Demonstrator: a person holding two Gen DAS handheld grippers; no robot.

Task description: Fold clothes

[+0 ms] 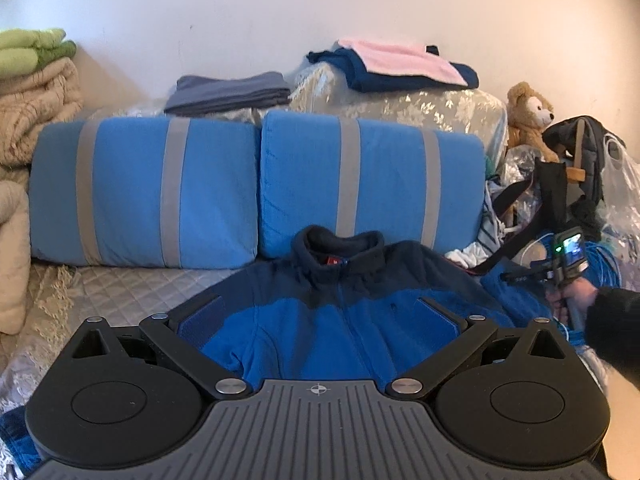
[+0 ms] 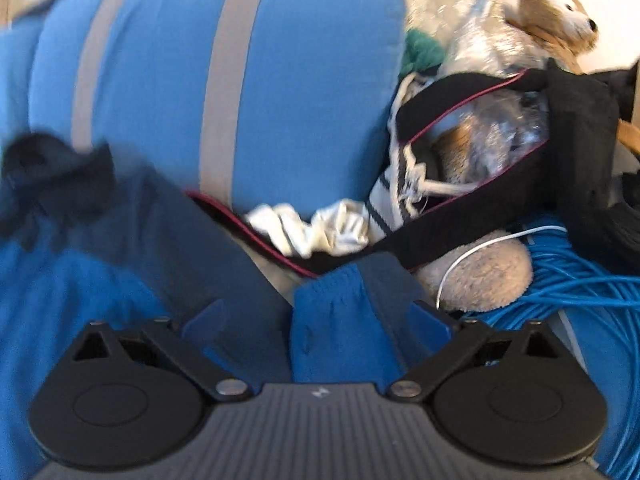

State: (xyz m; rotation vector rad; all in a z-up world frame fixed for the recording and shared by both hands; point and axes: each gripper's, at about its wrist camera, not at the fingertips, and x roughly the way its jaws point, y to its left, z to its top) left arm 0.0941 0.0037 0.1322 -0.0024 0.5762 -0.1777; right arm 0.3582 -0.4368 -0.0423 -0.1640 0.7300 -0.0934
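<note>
On the quilted sofa seat, lower centre, a soft, light two-tone blue fleece jacket (image 1: 320, 320) lies spread; left gripper (image 1: 318, 320) and right gripper (image 2: 316, 316) both gape apart, the right at a cuff (image 2: 332, 300), seemingly the best hold.

My right wrist view is motion-blurred: the navy-and-blue fleece jacket (image 2: 80, 280) smears at its dark collar. My left gripper's body hides the jacket's near hem. At the far left, the frame edge cuts off the folded green towels (image 1: 32, 50).
</note>
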